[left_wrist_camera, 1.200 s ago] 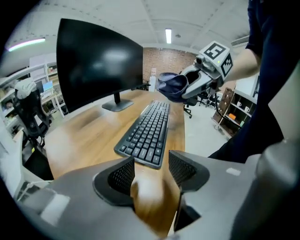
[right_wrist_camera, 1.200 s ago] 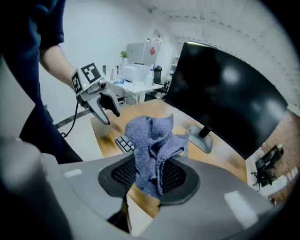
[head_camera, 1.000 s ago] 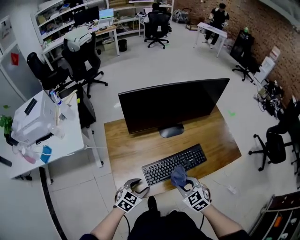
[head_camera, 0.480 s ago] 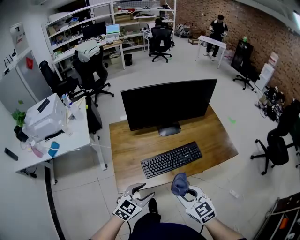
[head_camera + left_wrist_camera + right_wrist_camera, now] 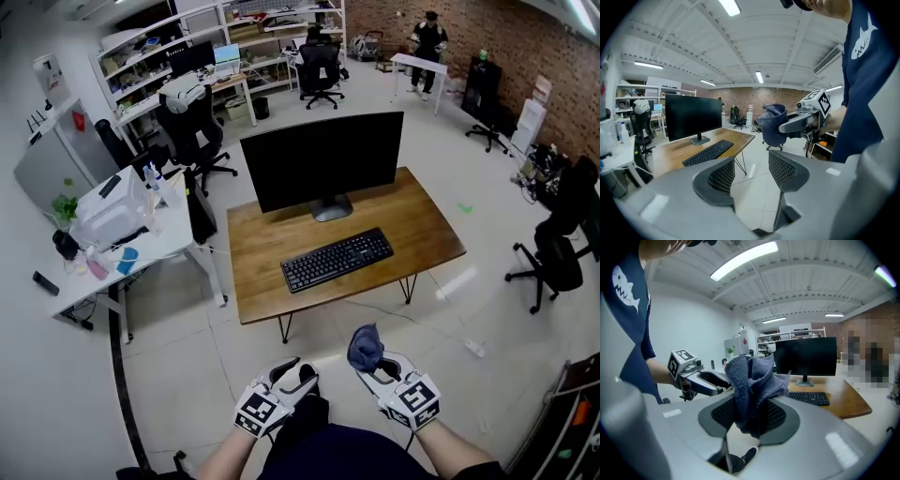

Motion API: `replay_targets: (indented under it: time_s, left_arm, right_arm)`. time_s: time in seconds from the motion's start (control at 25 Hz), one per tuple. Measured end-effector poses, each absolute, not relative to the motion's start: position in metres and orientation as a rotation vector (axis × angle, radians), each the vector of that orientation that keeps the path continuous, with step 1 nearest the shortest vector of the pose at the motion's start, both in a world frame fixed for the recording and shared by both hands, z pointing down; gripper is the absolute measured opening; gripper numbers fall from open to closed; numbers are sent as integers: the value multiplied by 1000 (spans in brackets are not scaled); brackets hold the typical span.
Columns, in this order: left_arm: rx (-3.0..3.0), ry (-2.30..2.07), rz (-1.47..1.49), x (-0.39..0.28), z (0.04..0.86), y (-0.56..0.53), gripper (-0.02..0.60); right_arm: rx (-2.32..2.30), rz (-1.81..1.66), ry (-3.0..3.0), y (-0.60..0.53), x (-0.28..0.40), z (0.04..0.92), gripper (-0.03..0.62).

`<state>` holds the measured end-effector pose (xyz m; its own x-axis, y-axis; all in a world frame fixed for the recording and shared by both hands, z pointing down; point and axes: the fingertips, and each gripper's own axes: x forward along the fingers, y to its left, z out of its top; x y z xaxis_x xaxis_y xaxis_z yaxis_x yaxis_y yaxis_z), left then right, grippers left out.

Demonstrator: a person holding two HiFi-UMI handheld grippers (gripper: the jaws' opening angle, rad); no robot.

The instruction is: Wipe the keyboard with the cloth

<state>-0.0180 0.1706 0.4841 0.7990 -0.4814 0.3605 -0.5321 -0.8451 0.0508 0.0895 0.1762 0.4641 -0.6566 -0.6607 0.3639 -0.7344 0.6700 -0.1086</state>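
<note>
Cloth [image 5: 752,390], dark blue terry, crumpled. It stands upright, pinched in my right gripper [image 5: 372,367], low in the head view and right of centre. The right gripper view shows the fabric bunching up from between the two black mesh pads, with the jaws drawn narrow onto it. It touches nothing else, and below it is pale tiled floor [image 5: 187,375].

Just beside it, at lower centre of the head view, is my left gripper [image 5: 294,374]; the two are not in contact. Its jaws stand wide apart with nothing between them, and the left gripper view shows only floor through the gap. The marker cubes on both grippers face up toward the head camera.

Farther out, at the middle of the head view, is the black flat keyboard [image 5: 337,260]. It lies on the brown wooden desk [image 5: 427,225] near the front edge, set slantwise with its right end higher in the frame. It is well apart from both grippers, with bare floor between.

Behind the keyboard a wide black monitor [image 5: 323,159] stands on a round foot, screen dark.

At the left of the frame, beside the desk, is a cluttered white side table [image 5: 155,251]. A black office chair [image 5: 192,141] sits at upper left, with shelving beyond it.

At upper right is a red brick wall [image 5: 497,33]. At the top a person [image 5: 428,33] stands by a small white table [image 5: 417,64].
</note>
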Motion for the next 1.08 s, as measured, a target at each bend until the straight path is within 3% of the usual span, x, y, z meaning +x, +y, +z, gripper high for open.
replay_targets:
  time_s: [0.36, 1.08]
  left_arm:
    - [2870, -799, 513, -35, 458, 249, 219]
    - [2991, -746, 506, -123, 442, 318, 219]
  right_arm:
    - [1169, 476, -2627, 258, 82, 447, 130]
    - [1278, 565, -2682, 328, -9, 427, 130]
